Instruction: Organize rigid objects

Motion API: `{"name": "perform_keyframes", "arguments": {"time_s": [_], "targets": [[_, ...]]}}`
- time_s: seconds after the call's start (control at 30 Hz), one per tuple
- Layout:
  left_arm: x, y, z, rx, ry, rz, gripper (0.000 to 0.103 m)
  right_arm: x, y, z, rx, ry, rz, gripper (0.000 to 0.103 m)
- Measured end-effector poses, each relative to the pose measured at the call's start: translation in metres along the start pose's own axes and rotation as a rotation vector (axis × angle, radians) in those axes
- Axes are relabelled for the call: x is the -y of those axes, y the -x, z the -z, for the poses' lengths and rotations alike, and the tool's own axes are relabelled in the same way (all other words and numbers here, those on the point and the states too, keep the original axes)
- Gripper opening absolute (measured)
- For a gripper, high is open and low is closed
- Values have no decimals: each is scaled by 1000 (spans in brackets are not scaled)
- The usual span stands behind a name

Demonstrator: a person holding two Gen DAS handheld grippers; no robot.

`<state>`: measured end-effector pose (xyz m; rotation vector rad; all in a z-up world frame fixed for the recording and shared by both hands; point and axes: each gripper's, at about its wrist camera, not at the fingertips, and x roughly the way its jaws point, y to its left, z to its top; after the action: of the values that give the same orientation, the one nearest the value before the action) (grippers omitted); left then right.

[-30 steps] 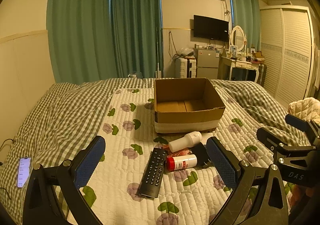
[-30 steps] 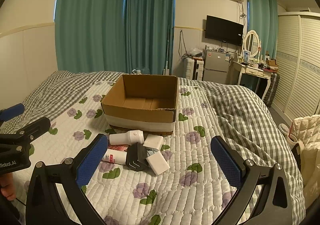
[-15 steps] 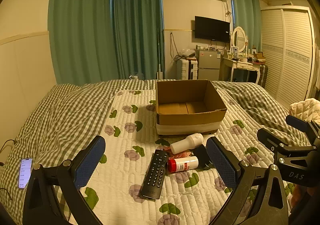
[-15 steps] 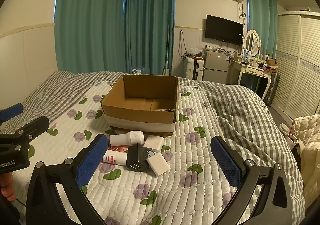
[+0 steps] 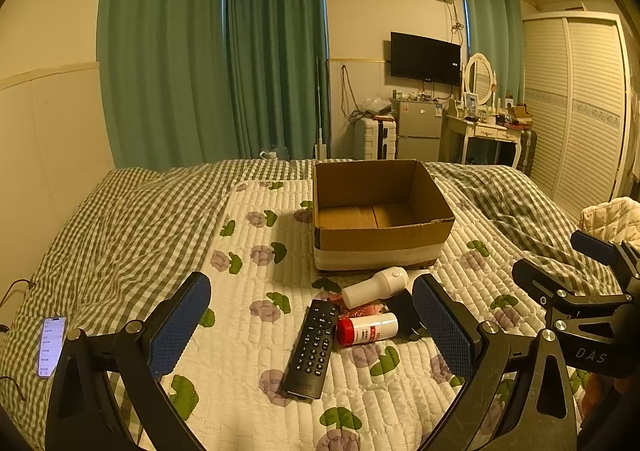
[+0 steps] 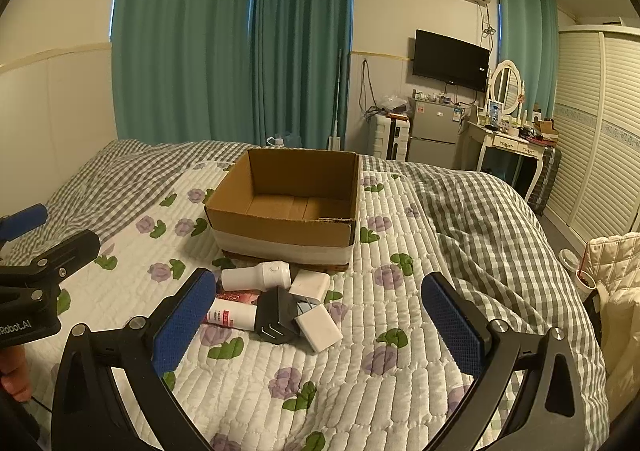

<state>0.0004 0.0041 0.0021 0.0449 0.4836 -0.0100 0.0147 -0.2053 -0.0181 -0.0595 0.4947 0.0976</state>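
Note:
An open, empty cardboard box [image 5: 380, 239] [image 6: 280, 239] sits on the quilted bed. In front of it lies a pile: a black remote [image 5: 312, 347], a red-capped white bottle [image 5: 368, 329] [image 6: 232, 315], a white cylindrical device [image 5: 376, 287] [image 6: 256, 275], a black object [image 6: 276, 317], two white blocks [image 6: 318, 327] and a red packet [image 6: 236, 297]. My left gripper [image 5: 312, 335] is open and empty, held above the bed just short of the pile. My right gripper [image 6: 320, 327] is open and empty, near the pile's right side.
A phone [image 5: 51, 345] lies at the bed's left edge. The other gripper shows at the edge of each view: the right one [image 5: 580, 307] and the left one [image 6: 36, 271]. A white padded item [image 6: 616, 271] sits off the bed's right side.
The left wrist view has tilted up slightly, so the pile and box sit a little lower in frame. The right gripper has barely moved. Both stay open.

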Motion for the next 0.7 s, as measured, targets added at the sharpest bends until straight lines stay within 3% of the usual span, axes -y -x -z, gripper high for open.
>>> {"name": "perform_keyframes", "arguments": {"time_s": [0.7], "targets": [[7,8,-2,19,-26,-9,103,-1,3,-4,-2,19,-8,103]]}}
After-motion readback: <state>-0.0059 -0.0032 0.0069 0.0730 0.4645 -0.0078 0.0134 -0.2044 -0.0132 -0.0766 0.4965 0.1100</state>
